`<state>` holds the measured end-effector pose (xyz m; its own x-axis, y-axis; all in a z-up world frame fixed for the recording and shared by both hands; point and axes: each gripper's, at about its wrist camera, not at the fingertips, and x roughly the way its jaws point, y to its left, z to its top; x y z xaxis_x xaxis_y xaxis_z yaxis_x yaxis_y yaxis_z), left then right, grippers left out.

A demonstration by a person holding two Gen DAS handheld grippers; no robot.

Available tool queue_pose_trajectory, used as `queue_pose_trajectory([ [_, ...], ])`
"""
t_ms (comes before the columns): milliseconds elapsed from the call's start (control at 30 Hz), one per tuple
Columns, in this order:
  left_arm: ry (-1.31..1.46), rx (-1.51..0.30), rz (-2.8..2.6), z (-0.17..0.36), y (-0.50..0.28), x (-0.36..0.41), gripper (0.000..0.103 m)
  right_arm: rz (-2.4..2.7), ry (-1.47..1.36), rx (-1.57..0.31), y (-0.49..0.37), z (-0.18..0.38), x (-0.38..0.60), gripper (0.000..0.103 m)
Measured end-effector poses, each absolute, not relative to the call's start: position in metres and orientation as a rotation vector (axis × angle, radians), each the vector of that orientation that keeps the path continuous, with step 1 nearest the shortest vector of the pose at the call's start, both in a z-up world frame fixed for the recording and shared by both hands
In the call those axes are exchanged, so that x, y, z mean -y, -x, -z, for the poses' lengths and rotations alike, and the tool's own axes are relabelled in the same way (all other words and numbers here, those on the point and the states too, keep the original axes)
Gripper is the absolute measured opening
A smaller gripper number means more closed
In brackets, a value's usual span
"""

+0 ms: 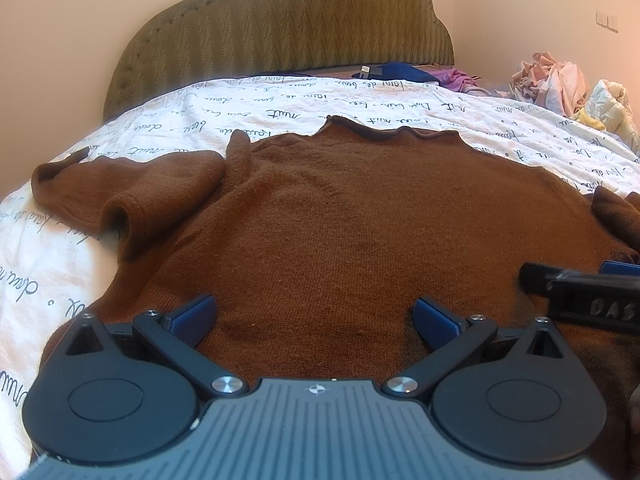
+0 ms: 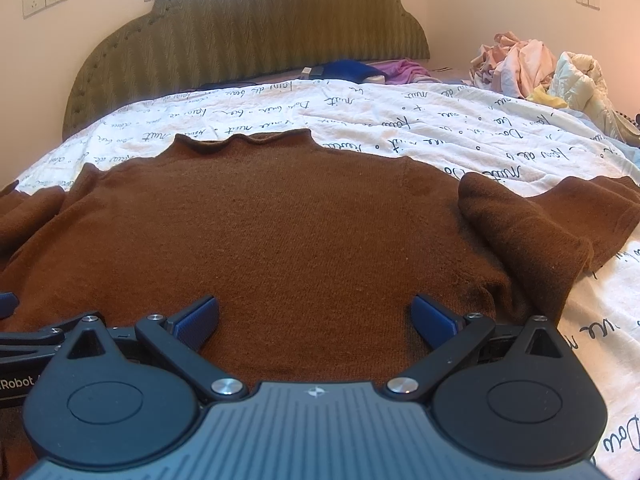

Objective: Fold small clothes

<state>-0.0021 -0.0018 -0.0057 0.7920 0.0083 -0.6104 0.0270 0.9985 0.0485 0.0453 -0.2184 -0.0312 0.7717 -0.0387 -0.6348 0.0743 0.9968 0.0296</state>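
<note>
Knitwear filled both wrist views: a brown sweater (image 1: 352,216) lay spread flat on a white bedspread printed with cursive script (image 1: 280,100), its collar (image 1: 384,130) pointing toward the olive upholstered headboard (image 1: 288,20) and its hem nearest the cameras. The left gripper (image 1: 314,316) stood over the lower body of the garment with its blue pads wide apart and nothing between them; the right gripper (image 2: 314,316) did the same just beside it, jaws equally wide and empty. The left sleeve (image 1: 132,188) sat bunched and curled back on itself, cuff open toward the camera, while the right sleeve (image 2: 540,220) lay folded in a loose heap off the shoulder. Judging by this layout, the work was at its start: the sweater was laid out but no fold was made. The next move probably called for closing on a sleeve or a side edge and carrying it across the body; whether the pads already touched the knit could not be told from these angles. A pile of pale laundry (image 2: 532,64) waited near the far right corner of the bed.
</note>
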Motion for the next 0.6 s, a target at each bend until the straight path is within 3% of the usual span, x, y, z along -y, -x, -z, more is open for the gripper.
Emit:
queue_pose_trajectory([
  [300, -0.054, -0.673, -0.008, 0.006, 0.000, 0.003, 0.103, 0.155, 0.042, -0.578, -0.035, -0.021, 0.316, 0.103],
  [433, -0.054, -0.673, -0.008, 0.005, 0.000, 0.002, 0.103, 0.331, 0.062, -0.805, -0.074, -0.030, 0.425, 0.103],
  [600, -0.050, -0.673, -0.004, 0.005, -0.001, 0.001, 0.103, 0.266, -0.206, -0.829, -0.094, -0.062, 0.536, 0.103],
])
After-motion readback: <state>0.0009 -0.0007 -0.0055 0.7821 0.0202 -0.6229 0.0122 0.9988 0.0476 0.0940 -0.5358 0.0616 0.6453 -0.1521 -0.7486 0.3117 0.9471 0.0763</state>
